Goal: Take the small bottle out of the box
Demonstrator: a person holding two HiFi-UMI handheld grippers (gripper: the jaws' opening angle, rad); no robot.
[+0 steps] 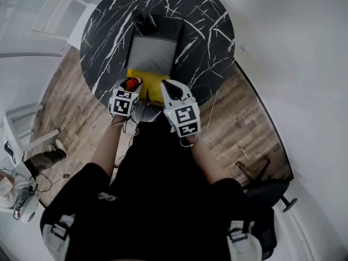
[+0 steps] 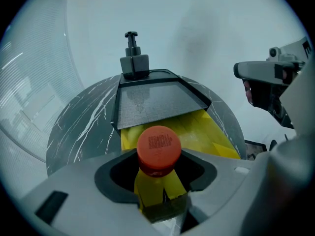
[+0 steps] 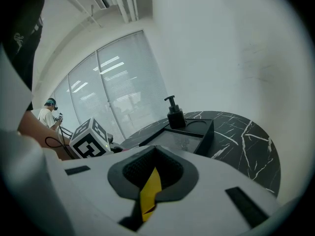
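A small yellow bottle with an orange cap (image 2: 158, 146) stands upright between the jaws of my left gripper (image 2: 157, 176), whose dark pads close round its neck. In the head view the cap (image 1: 131, 84) shows at the tip of the left gripper (image 1: 129, 89), over the near left corner of the yellow box (image 1: 151, 84). My right gripper (image 1: 166, 87) is at the box's near right corner. In its own view the right gripper (image 3: 152, 181) is shut on a thin yellow flap (image 3: 150, 191) of the box.
Behind the yellow box (image 2: 209, 132) lies a black tray (image 1: 155, 48) with a dark pump dispenser (image 1: 144, 20) at its far end, all on a round black marble table (image 1: 209, 20). A white chair (image 1: 54, 15) stands at the left, and a person (image 1: 22, 184) sits at the lower left.
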